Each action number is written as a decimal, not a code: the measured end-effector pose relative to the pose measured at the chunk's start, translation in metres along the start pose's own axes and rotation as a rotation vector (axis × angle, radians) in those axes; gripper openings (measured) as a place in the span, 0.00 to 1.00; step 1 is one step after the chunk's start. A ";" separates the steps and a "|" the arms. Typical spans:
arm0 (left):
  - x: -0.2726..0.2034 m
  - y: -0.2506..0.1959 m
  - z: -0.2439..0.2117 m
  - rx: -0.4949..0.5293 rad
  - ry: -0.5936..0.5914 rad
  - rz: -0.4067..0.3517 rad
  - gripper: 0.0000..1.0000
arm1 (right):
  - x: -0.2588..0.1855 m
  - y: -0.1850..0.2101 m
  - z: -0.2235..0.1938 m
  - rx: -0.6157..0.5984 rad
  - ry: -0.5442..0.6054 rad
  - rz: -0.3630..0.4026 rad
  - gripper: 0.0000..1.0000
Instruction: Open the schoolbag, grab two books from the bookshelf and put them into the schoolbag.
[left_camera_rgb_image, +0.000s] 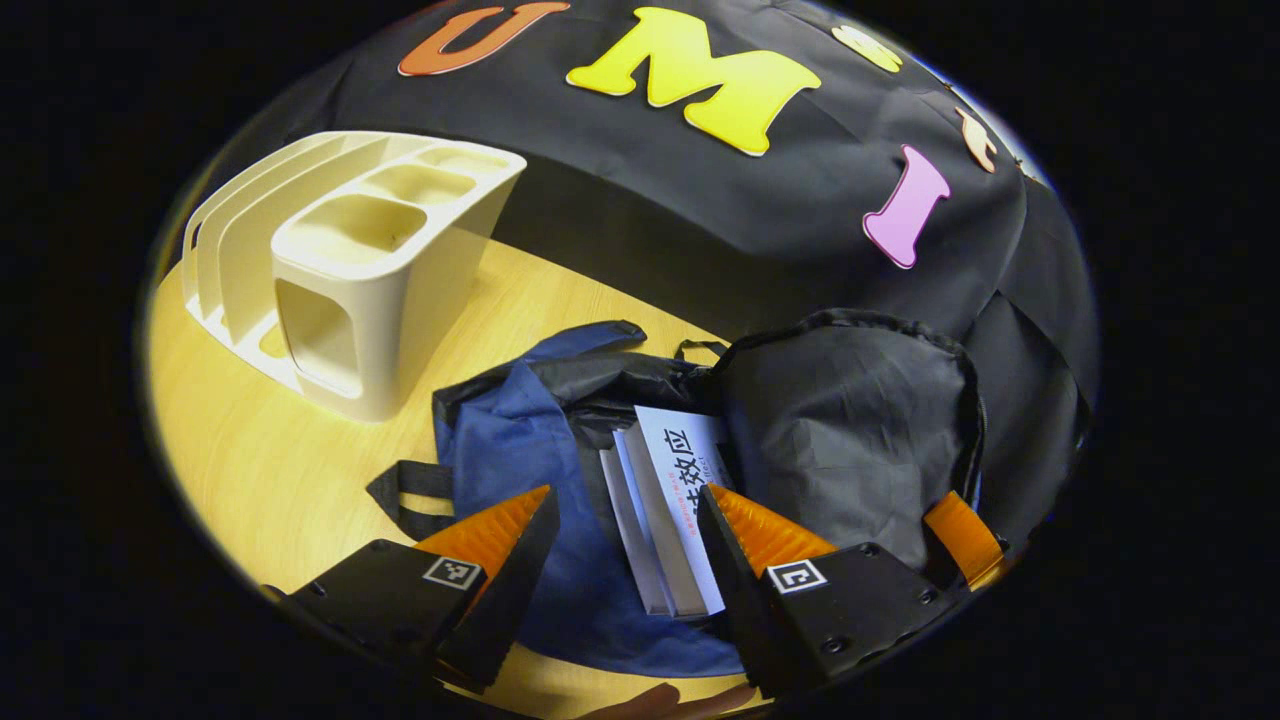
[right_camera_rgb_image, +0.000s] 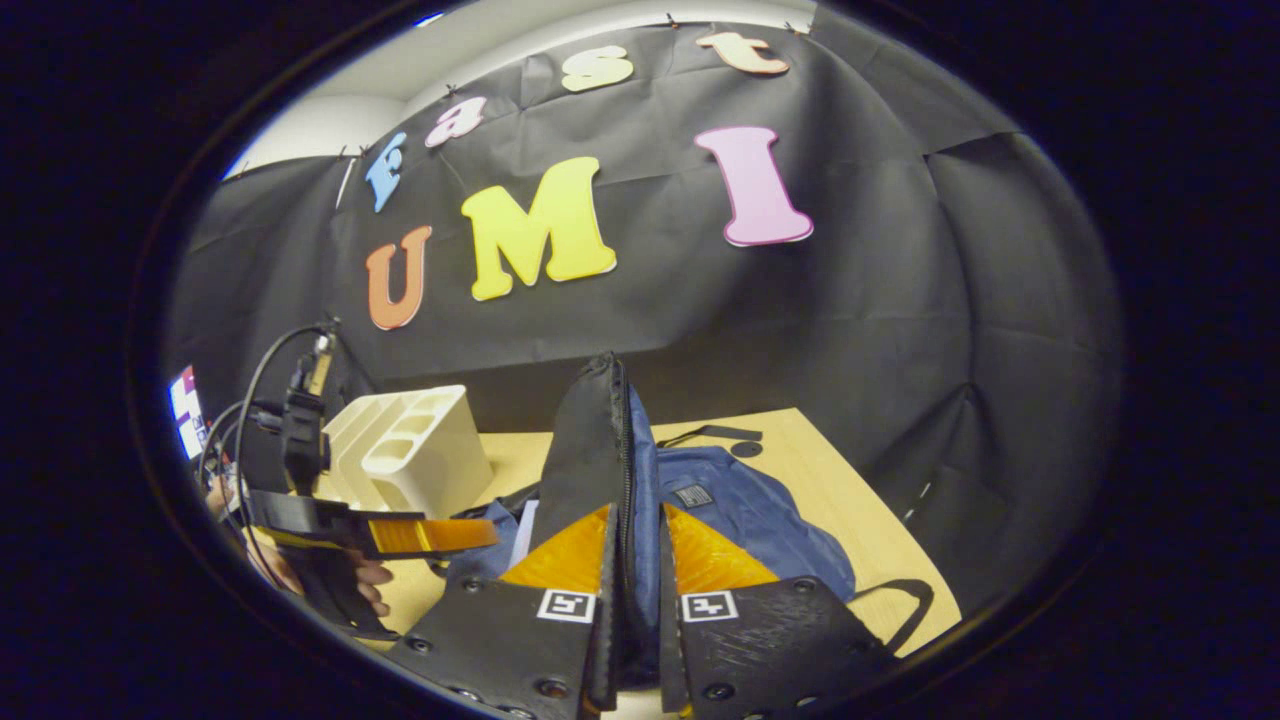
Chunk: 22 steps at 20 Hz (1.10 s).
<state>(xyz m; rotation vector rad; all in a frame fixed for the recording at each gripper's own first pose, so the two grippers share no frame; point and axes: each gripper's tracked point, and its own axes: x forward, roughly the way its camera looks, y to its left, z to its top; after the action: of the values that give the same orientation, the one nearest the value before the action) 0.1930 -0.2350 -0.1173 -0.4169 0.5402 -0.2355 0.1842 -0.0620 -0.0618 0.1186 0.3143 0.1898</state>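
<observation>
The blue and black schoolbag (left_camera_rgb_image: 520, 450) lies open on the wooden table (left_camera_rgb_image: 260, 460). Two white books (left_camera_rgb_image: 665, 505) lie inside its mouth, side by side. My left gripper (left_camera_rgb_image: 625, 505) hovers open just above the books, its fingers on either side of them and not pressing. The bag's black flap (left_camera_rgb_image: 850, 430) is held up to the right, and the right gripper's finger (left_camera_rgb_image: 962, 535) shows at its edge. In the right gripper view my right gripper (right_camera_rgb_image: 633, 535) is shut on the raised flap (right_camera_rgb_image: 600, 440), with the blue bag body (right_camera_rgb_image: 740, 510) beyond it.
The cream plastic bookshelf (left_camera_rgb_image: 350, 260) stands on the table's left, its slots bare; it also appears as the bookshelf (right_camera_rgb_image: 415, 445). A bag strap (left_camera_rgb_image: 405, 495) lies by the left finger. A hand (right_camera_rgb_image: 365, 580) holds the left gripper (right_camera_rgb_image: 400, 535).
</observation>
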 end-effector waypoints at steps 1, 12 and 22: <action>-0.005 0.006 0.002 0.014 -0.022 0.006 0.88 | -0.003 -0.001 -0.003 -0.008 -0.001 -0.020 0.17; -0.092 0.095 0.018 0.147 -0.209 0.167 0.88 | -0.034 0.017 -0.044 -0.038 -0.034 -0.139 0.38; -0.202 0.148 0.044 0.236 -0.399 0.311 0.88 | -0.089 0.056 -0.028 -0.112 -0.126 -0.140 0.78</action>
<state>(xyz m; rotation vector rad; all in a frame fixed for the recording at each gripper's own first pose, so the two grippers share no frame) 0.0642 -0.0241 -0.0580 -0.1388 0.1754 0.0848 0.0828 -0.0230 -0.0536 -0.0027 0.1849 0.0601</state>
